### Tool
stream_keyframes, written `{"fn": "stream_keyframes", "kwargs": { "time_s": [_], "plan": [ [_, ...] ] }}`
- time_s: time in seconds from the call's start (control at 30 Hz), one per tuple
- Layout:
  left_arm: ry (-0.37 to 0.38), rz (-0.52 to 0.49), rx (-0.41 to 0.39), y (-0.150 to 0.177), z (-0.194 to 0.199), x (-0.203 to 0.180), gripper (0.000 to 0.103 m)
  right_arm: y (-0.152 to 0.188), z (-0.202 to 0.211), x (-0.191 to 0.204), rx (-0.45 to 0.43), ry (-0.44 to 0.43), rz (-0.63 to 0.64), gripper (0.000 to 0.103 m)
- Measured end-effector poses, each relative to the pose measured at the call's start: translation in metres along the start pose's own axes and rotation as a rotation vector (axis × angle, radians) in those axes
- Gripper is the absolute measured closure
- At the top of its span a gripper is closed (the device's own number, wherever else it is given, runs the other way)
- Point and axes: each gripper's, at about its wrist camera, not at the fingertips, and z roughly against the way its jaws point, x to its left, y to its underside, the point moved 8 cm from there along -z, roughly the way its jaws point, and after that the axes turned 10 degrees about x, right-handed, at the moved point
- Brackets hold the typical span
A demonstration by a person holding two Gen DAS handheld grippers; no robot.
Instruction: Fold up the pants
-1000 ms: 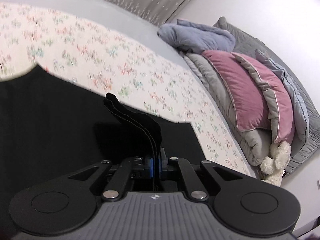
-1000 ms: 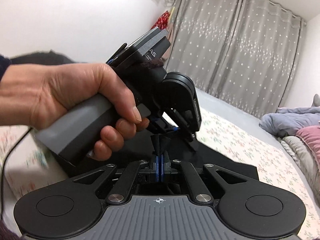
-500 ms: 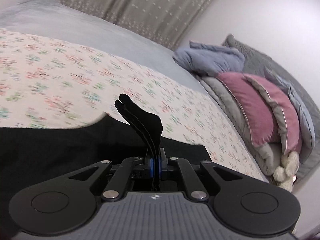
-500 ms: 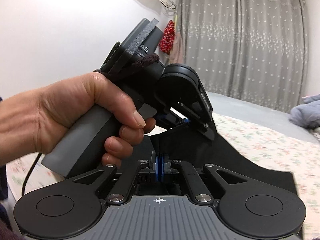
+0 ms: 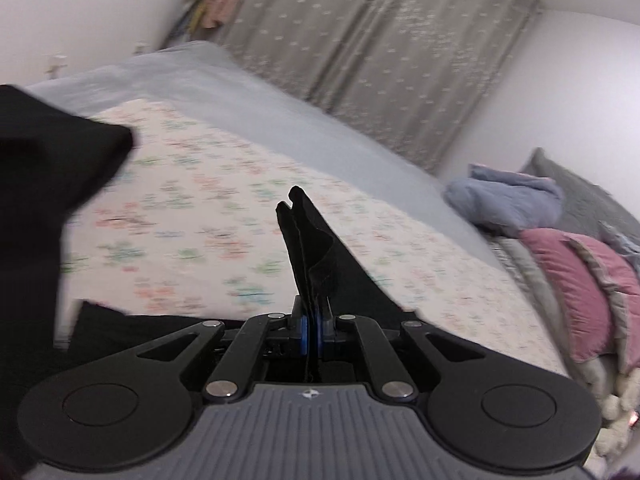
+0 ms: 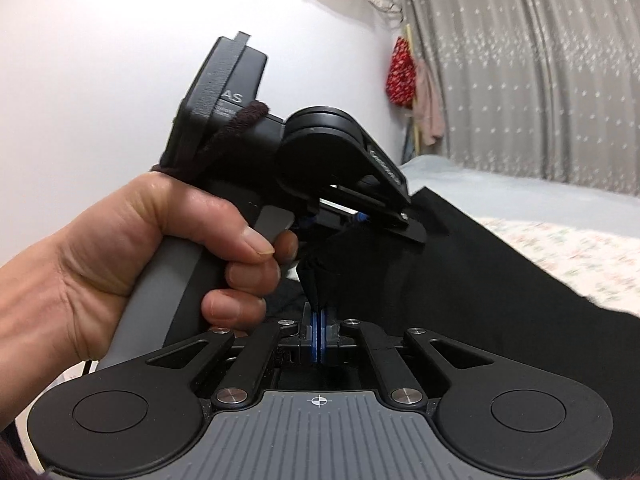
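Both grippers were clamped on the black pants [image 5: 316,256], mid-carry of a fold. In the left wrist view the left gripper [image 5: 313,330] had its blue pads pressed together w/ a doubled edge of black cloth sticking up out of them in a narrow peak; two layers showed at the tip. More of the pants hung as a dark mass at the left of that view, and a low strip lay along the flowered sheet [image 5: 208,216] just ahead of the linkage. The bed [image 5: 248,92] ran back to the curtain [image 5: 380,48], pillows [image 5: 576,276] piled at the right.

In the right wrist view the right gripper [image 6: 319,338] was likewise closed, pads nipping a small pinch of the same black fabric. The person's left hand [image 6: 132,248] held the other gripper's handle right in front of the lens, its head tilted down toward the pants, which spread as a broad dark sheet to the right, over the bed edge.

Judged step: a held edge lifted clear of the bed & being swung across to lay one part over another. Which edge (waist or hem) couldn't be told.

Next move likely calls for: keep both pinches tight & level w/ each other so the edge stays taut, bring it down over the far part lined up edge to edge, then let go only once the cloth rests flat. Soft cloth would sag or skew if one side led
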Motion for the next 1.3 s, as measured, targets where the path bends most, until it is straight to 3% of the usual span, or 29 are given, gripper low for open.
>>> {"fn": "stream_keyframes", "kwargs": {
  "time_s": [0.13,0.3,0.47,0.7,0.77,0.9,1.07,1.13,1.2,1.27,1.3],
  "plan": [
    [-0.070,0.025,0.009,0.001,0.011,0.027,0.103,0.009,-0.013,0.019,0.033,-0.048,-0.002,0.102],
    [-0.101,0.062,-0.021,0.001,0.029,0.054,0.103,0.017,-0.028,0.042,0.073,-0.081,0.012,0.102],
    [-0.149,0.071,0.026,0.011,0.023,0.069,0.103,0.026,-0.037,0.047,0.108,-0.083,0.004,0.102],
    [-0.108,0.122,0.053,0.013,0.029,0.072,0.103,0.014,-0.034,0.038,0.091,-0.090,-0.001,0.102],
    [-0.120,0.147,0.049,0.011,0.035,0.077,0.089,0.013,-0.031,0.044,0.076,-0.097,0.023,0.102],
    [-0.079,0.227,-0.031,0.006,0.060,0.091,0.087,0.016,-0.031,0.066,0.061,-0.120,0.115,0.102],
    [-0.113,0.142,0.009,0.013,0.054,0.081,0.087,0.031,-0.056,0.075,0.144,-0.130,0.120,0.102],
    [-0.083,0.099,0.026,0.015,0.049,0.071,0.086,0.030,-0.060,0.071,0.167,-0.148,0.100,0.102],
    [-0.082,0.067,0.060,0.018,0.041,0.064,0.086,0.028,-0.058,0.067,0.187,-0.182,0.080,0.095],
    [-0.132,0.058,0.118,0.025,0.027,0.066,0.087,0.029,-0.049,0.060,0.224,-0.221,0.055,0.090],
    [-0.158,0.060,0.149,0.029,0.020,0.069,0.087,0.029,-0.042,0.054,0.242,-0.241,0.038,0.075]
  ]
}}
